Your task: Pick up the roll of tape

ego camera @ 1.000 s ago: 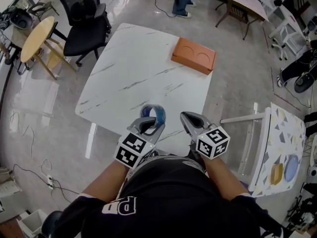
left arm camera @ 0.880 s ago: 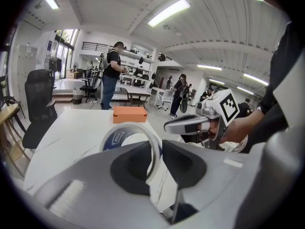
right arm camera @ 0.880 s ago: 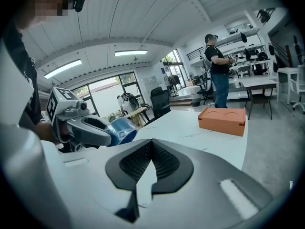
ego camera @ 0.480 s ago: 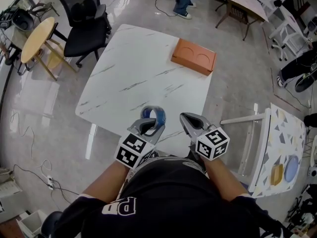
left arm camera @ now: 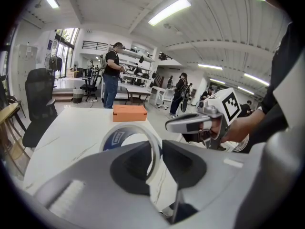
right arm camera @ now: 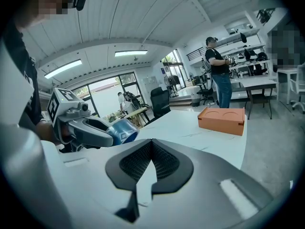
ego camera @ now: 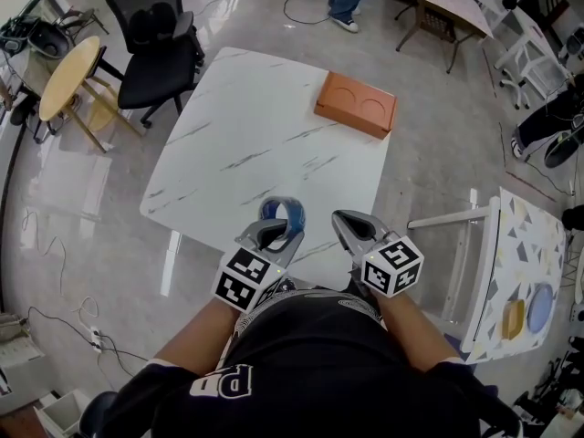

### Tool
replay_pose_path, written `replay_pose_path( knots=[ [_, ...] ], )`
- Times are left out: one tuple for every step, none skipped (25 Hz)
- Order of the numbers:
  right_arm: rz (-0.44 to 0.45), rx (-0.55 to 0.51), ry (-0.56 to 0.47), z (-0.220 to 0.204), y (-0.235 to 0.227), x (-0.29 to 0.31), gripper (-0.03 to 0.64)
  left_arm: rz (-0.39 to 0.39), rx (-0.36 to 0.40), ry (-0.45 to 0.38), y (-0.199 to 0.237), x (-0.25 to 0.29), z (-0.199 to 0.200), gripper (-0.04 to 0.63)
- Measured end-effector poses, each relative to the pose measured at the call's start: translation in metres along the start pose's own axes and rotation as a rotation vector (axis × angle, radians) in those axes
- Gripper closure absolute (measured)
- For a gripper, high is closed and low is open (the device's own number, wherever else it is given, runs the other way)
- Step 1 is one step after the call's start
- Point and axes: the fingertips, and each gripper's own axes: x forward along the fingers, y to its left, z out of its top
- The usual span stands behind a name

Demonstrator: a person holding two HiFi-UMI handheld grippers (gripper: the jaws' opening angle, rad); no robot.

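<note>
The roll of tape (ego camera: 282,213) is a thin ring with a blue printed core. It sits at the near edge of the white, grey-veined marble worktop (ego camera: 246,135). The left gripper (ego camera: 272,234) clamps the ring's wall: one of its dark ribbed fingers (left arm camera: 128,166) sits inside the hoop and the other outside. Whether the ring is clear of the worktop or touching it is hard to tell from here. The right gripper (ego camera: 351,226) hovers just beside it, its fingers (right arm camera: 138,163) pressed together with nothing between them. At the far corner lies an orange rectangular box (ego camera: 357,103) with two round shallow recesses in its top. A black office chair (ego camera: 151,48) and a round wooden table (ego camera: 68,71) stand off the worktop's left side.
</note>
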Motion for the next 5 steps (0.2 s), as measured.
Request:
replay_pose_path(
  knots=[
    [0.001, -0.001, 0.000, -0.0004, 0.0003, -0.0003, 0.621, -0.002, -0.001, -0.001, -0.0011, -0.0001, 0.0009, 0.463],
    [0.002, -0.002, 0.001, -0.0007, 0.0005, -0.0006, 0.621, -0.004, -0.003, -0.004, -0.0025, -0.0002, 0.0023, 0.463],
    [0.004, -0.003, 0.001, -0.0010, 0.0009, -0.0008, 0.621, -0.006, -0.005, -0.006, -0.0039, -0.0003, 0.0035, 0.463],
    [0.006, -0.005, 0.002, -0.0014, 0.0015, -0.0010, 0.621, -0.007, -0.006, -0.007, -0.0049, -0.0004, 0.0040, 0.463],
    [0.008, -0.006, 0.003, -0.0018, 0.0020, -0.0012, 0.621, -0.008, -0.006, -0.008, -0.0058, -0.0004, 0.0043, 0.463]
  ],
)
